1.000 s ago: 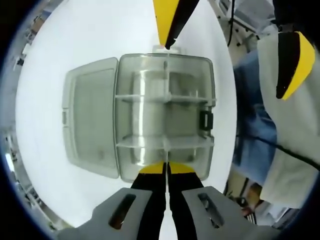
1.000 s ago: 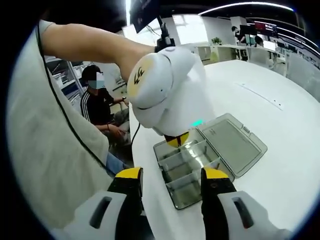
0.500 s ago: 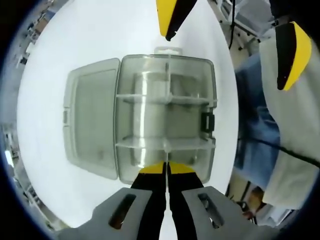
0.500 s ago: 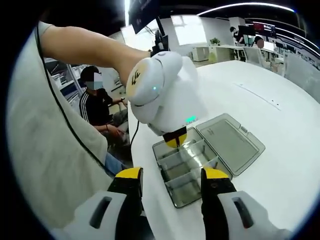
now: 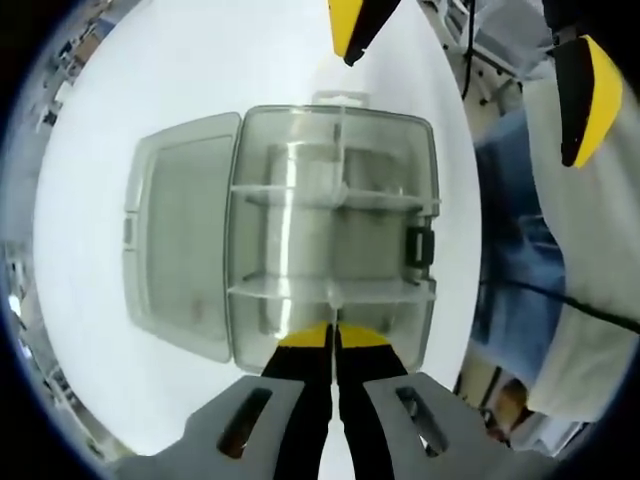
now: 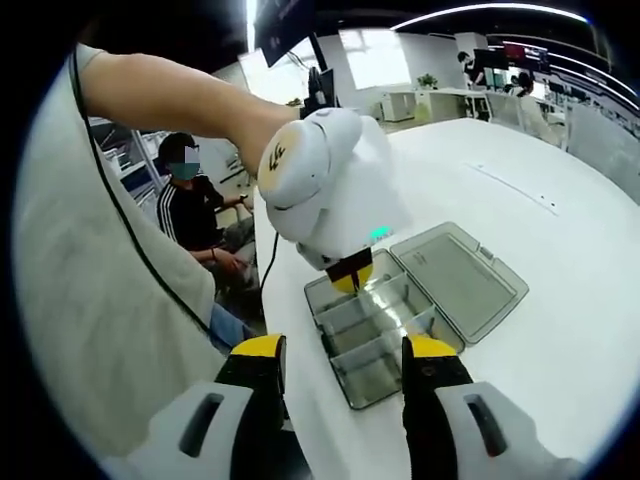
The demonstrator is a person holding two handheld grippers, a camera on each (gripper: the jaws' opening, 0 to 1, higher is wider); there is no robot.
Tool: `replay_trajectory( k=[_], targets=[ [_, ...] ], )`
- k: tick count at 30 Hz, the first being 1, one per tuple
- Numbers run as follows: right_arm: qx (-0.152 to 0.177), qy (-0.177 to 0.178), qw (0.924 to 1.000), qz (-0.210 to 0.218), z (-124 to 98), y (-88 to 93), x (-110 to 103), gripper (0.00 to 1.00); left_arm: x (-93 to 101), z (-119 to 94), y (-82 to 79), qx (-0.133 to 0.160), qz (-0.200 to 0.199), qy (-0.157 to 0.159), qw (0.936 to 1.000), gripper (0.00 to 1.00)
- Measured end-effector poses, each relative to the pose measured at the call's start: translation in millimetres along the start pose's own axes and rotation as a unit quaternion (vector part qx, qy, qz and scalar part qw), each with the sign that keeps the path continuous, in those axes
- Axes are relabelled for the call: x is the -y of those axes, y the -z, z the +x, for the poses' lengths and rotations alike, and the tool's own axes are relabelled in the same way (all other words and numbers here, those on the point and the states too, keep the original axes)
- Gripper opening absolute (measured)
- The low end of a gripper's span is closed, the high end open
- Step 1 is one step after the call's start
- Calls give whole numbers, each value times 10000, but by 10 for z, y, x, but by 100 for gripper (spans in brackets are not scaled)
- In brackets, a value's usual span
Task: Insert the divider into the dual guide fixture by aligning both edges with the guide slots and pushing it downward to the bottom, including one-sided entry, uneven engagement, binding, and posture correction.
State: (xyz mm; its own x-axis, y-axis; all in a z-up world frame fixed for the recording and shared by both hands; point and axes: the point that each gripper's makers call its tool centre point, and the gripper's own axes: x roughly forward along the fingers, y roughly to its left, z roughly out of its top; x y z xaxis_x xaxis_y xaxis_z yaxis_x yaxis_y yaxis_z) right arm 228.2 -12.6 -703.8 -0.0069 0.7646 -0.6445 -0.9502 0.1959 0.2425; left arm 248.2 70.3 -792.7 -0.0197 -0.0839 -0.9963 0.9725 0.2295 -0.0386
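A clear plastic box (image 5: pixel 300 240) lies on the white table with its lid (image 5: pixel 180 250) folded open to the left. Two cross walls (image 5: pixel 330 197) split it into compartments. My left gripper (image 5: pixel 333 335) hangs over the box's near end, shut on a thin clear divider (image 5: pixel 334 305) that I see edge-on along the box's middle line. In the right gripper view the left gripper (image 6: pixel 352 281) points down into the far end of the box (image 6: pixel 385 335). My right gripper (image 6: pixel 342 350) is held open in the air short of the box, and its yellow fingertips (image 5: pixel 352 25) show beyond the box.
The white table (image 6: pixel 560 230) stretches far to the right of the box. The table edge runs just left of the box, and a person (image 6: pixel 190 205) sits beyond it. The arm (image 6: pixel 170 95) holding the left gripper crosses the upper left.
The right gripper's fingertips have drawn a little farther from the box's far end. The left gripper stays shut over the box, shifted only slightly.
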Motion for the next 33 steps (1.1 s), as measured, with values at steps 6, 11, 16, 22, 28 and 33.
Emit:
replay_trajectory(
  k=[6,11,16,22,28,33],
  targets=[
    [-4,23,10000,25,-9,19,12,43,-5,14,-4,114,-39,35,9999,0],
    [1,19,10000,27,-6,16,-3,43,-4,20,-4,174,7,14,9998,0],
    [10,21,10000,19,-15,12,-5,43,-7,21,-5,255,16,10,9997,0],
    [23,40,10000,22,-40,15,-5,44,-1,10,-4,429,21,-79,9990,0],
    [17,57,10000,27,-59,44,1,44,-74,6,41,562,256,-403,9973,13],
    [17,63,10000,33,-68,57,3,44,-64,-36,88,700,-18,-428,9966,13]
  ],
)
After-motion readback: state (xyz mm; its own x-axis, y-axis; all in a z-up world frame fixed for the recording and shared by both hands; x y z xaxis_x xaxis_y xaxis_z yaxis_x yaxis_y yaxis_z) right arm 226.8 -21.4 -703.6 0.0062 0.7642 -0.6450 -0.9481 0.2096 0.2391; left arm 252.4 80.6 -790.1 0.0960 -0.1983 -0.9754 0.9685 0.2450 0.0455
